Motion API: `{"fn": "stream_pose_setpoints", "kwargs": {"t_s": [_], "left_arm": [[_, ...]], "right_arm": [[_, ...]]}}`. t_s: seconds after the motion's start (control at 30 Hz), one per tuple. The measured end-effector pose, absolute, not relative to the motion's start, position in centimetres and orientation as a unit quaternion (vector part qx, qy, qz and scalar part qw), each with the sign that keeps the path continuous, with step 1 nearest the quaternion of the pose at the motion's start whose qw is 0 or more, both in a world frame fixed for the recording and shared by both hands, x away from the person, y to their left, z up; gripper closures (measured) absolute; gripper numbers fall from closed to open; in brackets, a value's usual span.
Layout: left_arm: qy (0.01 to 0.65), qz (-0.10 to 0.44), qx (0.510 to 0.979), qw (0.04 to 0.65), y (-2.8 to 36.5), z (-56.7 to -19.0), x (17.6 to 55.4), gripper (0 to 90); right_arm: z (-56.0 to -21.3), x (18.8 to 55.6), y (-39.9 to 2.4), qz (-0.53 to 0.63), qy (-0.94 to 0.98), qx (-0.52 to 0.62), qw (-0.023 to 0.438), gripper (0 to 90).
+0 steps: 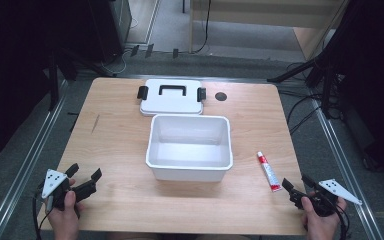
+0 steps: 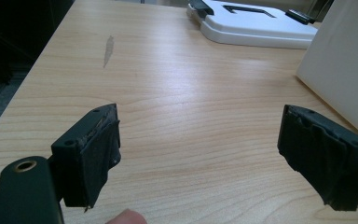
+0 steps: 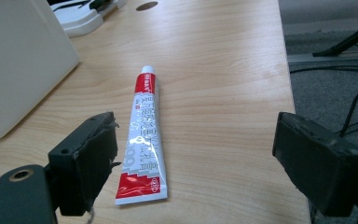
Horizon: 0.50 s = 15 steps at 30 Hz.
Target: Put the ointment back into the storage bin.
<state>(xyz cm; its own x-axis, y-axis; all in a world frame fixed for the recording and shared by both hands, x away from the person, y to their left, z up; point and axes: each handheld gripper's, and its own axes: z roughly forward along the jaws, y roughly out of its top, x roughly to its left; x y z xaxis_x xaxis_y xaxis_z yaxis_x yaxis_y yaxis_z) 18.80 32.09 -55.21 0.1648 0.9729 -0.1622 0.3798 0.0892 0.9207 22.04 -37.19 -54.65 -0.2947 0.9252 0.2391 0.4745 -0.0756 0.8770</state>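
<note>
A red and white tube [image 1: 268,171] lies flat on the wooden table [image 1: 115,140], right of an open white box [image 1: 189,146]. In the right gripper view the tube [image 3: 144,135] points away with its cap far, its crimped end near the left jaw. My right gripper [image 1: 296,183] stands open just behind the tube's near end, and the jaws [image 3: 193,161] hold nothing. My left gripper [image 1: 85,173] is open at the front left over bare wood [image 2: 196,149], well apart from the box.
The box's white lid [image 1: 171,97] with black handle and clips lies flat behind the box. A dark round hole [image 1: 221,96] sits in the table right of the lid. Tripod legs and cables [image 1: 310,100] stand off the table's right side.
</note>
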Motion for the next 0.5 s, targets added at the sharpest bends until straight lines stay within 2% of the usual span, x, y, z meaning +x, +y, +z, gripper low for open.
{"fn": "stream_pose_setpoints", "kwargs": {"t_s": [0.5], "left_arm": [[0.563,0.312,0.606,0.468,32.0,-55.2,18.9,14.1]], "right_arm": [[-52.0,23.8,-36.4,0.402,0.699,0.55,0.218,15.2]]}}
